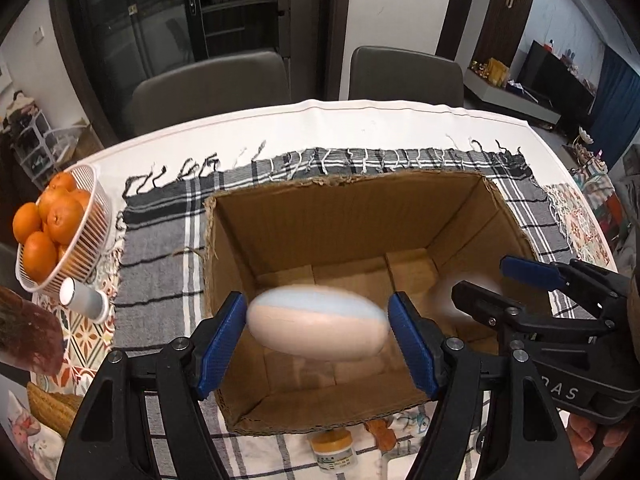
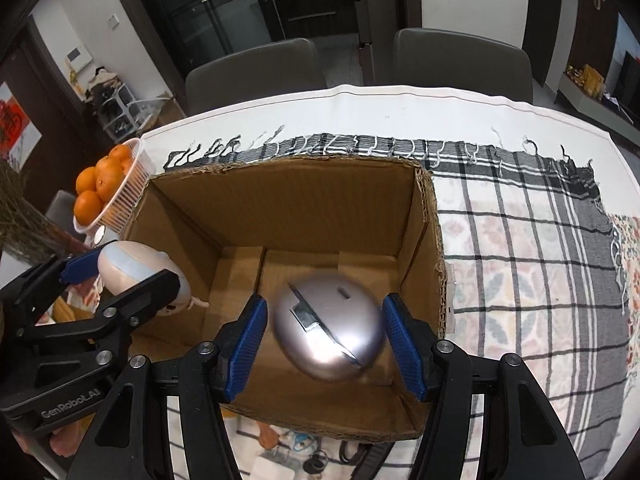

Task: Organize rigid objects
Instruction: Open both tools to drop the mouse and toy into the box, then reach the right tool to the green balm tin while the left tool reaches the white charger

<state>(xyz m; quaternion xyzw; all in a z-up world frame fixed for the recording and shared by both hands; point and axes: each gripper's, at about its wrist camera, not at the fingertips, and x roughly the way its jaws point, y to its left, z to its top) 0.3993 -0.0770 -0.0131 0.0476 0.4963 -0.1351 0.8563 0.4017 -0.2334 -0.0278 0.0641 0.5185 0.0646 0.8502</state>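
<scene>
An open cardboard box (image 1: 340,216) stands on the checked cloth, and both grippers hover over it pointing steeply down. My left gripper (image 1: 316,320) is shut on a pink egg-shaped toy with a pale blue band (image 1: 320,324), which looks blurred in the left wrist view. The right wrist view shows the same toy (image 2: 128,268) in the left gripper (image 2: 134,268) at the box's (image 2: 280,200) left wall. A silver-lilac computer mouse (image 2: 328,332), blurred, hangs between the blue pads (image 2: 404,344) of my right gripper (image 2: 324,328). Narrow gaps show on both sides. The right gripper (image 1: 480,278) is at the box's right wall.
A white basket of oranges (image 1: 60,232) and a white cylinder (image 1: 84,300) sit left of the box. A small yellow-lidded jar (image 1: 332,452) lies at the box's near wall. Two grey chairs (image 1: 208,88) stand behind the table. Bare checked cloth (image 2: 520,260) spreads right of the box.
</scene>
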